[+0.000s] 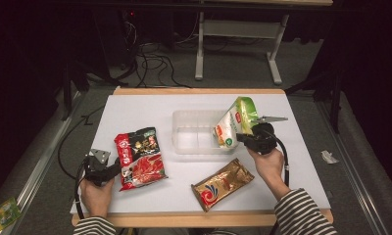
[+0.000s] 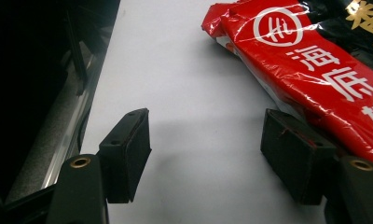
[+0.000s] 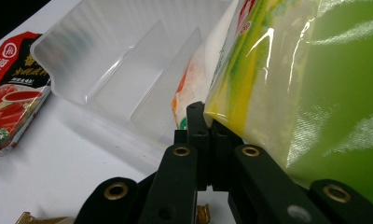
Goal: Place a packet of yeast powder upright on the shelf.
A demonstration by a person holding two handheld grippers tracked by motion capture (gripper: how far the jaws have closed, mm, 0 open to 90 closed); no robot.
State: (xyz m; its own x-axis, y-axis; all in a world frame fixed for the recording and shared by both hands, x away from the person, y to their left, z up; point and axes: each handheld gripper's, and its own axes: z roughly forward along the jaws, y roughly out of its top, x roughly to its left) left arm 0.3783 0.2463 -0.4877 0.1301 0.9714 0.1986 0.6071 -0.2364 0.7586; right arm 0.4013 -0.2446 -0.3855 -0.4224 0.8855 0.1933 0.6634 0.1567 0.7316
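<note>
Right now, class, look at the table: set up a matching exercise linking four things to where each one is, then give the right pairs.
Things:
1. green packet
2. red packet
3. gold packet
4. clear tub

Places or states:
A. lying flat just in front of the tub, nearest the table's front edge
B. standing open in the middle of the table
C. pinched in the right gripper at the tub's edge
D. lying beside the open left gripper

Pairs: 1-C, 2-D, 3-A, 4-B

Three snack packets are in sight: one red-and-black packet [image 1: 139, 157], one gold packet [image 1: 222, 183] and one green packet [image 1: 235, 122]. There is one clear bin [image 1: 194, 132], on one white table [image 1: 135, 110]. Two grippers are present, a left gripper [image 1: 116, 169] and a right gripper [image 1: 240, 138].
</note>
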